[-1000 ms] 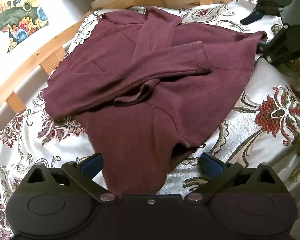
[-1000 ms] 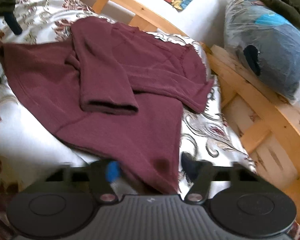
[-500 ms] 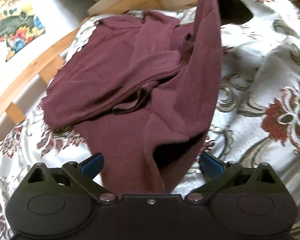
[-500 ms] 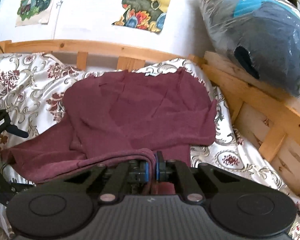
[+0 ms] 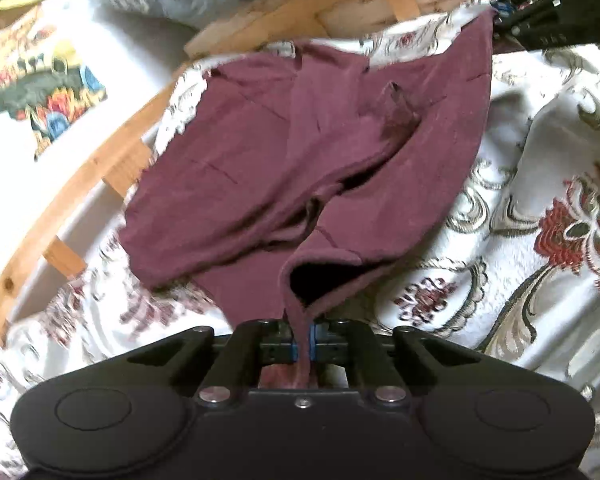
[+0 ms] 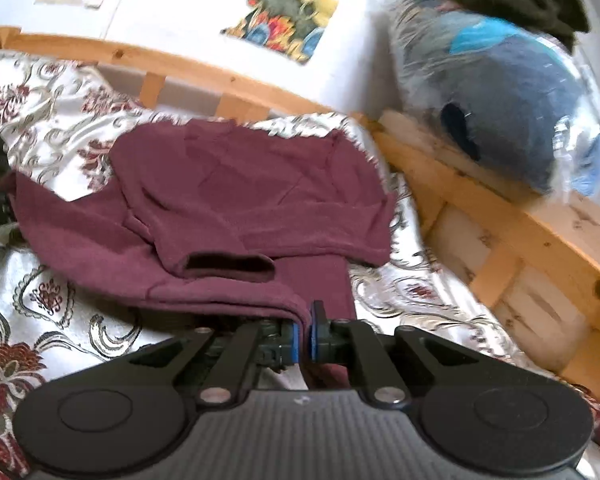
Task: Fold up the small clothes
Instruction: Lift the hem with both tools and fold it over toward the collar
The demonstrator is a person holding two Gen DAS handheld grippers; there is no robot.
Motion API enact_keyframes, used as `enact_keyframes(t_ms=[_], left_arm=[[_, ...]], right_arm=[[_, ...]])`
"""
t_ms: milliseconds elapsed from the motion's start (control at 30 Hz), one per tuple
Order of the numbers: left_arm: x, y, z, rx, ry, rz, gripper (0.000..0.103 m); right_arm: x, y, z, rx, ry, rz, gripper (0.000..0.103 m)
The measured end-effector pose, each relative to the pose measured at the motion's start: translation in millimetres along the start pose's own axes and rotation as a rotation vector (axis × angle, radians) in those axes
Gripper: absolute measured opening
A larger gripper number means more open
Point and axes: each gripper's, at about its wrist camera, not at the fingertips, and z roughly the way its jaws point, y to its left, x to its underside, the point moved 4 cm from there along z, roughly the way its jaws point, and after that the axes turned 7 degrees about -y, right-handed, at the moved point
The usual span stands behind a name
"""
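Fingers (image 5: 294, 346) of both grippers pinch maroon top (image 5: 300, 152); bagged bundle (image 6: 500, 96) on bedframe.

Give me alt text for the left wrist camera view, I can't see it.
The left hand-held gripper is shut on the hem of a maroon top lying on a floral bedspread. The right hand-held gripper holds the hem's far corner, near a wooden bed rail.

Garment (image 6: 236, 200) on bedspread (image 6: 52, 312); wooden rail (image 6: 500, 216) right of garment, wrapped bundle (image 6: 500, 108) on rail.
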Motion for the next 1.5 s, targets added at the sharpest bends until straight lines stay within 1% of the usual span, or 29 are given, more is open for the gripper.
enact_keyframes(t_ms=[67,167,267,400,533,633,700,800,867,967,1033,1133,1233,1333,1433,1500], left_arm=[[-9.7,10.5,-14.2,0.009,-0.005,0.059,0.004],[-27.5,33.1,-42.8,0.058,0.017,0.026,0.004],[-40.0,46.1,-77.8,0.104,0.027,-0.006,0.004],[-40.0,38.2,-118.6,0.181,0.058,-0.044,0.004],[-36.0,24.3,-153.4,0.261,0.071,-0.112,0.004],[-34.4,19.1,-167.4,0.284,0.080,-0.164,0.004],[-35.9,26.0,-168.1,0.278,0.080,-0.202,0.004],[-39.0,45.2,-156.4,0.230,0.063,-0.248,0.005],[-40.4,64.6,-137.6,0.197,0.066,-0.302,0.005],[-39.1,93.5,-105.1,0.139,0.073,-0.391,0.005],[-38.4,111.6,-82.1,0.093,0.073,-0.436,0.006],[-39.3,131.7,-47.2,0.019,0.057,-0.455,0.007],[-34.0,150.1,-6.2,-0.039,0.069,-0.467,0.010],[-25.5,159.9,33.4,-0.070,0.069,-0.493,0.012],[-16.0,161.9,65.1,-0.103,0.026,-0.500,0.017],[-10.5,161.0,84.7,-0.112,0.045,-0.523,0.019]], right_arm=[[-3.0,-0.7,-13.8,0.009,-0.023,0.001,0.006],[-12.2,-2.8,-36.5,-0.014,-0.053,-0.027,0.006],[-25.2,-7.3,-62.0,-0.037,-0.074,-0.063,0.006],[-39.2,-18.8,-100.6,-0.106,-0.062,-0.059,0.006],[-48.9,-27.9,-134.1,-0.158,-0.047,-0.082,0.006],[-55.5,-26.1,-145.0,-0.178,-0.030,-0.143,0.007],[-60.6,-23.3,-142.1,-0.182,-0.030,-0.199,0.007],[-72.5,-20.8,-122.6,-0.176,-0.053,-0.263,0.007],[-83.8,-21.3,-102.2,-0.178,-0.069,-0.293,0.007],[-101.0,-22.2,-59.3,-0.183,-0.086,-0.348,0.007],[-112.7,-24.3,-24.5,-0.189,-0.077,-0.351,0.007],[-127.0,-30.1,25.9,-0.203,-0.050,-0.279,0.007],[-129.5,-34.2,72.5,-0.211,-0.009,-0.218,0.007],[-127.4,-37.6,114.2,-0.241,0.026,-0.147,0.007],[-120.1,-41.8,145.7,-0.234,0.049,-0.054,0.007],[-112.9,-44.1,162.3,-0.229,0.070,-0.001,0.007]])
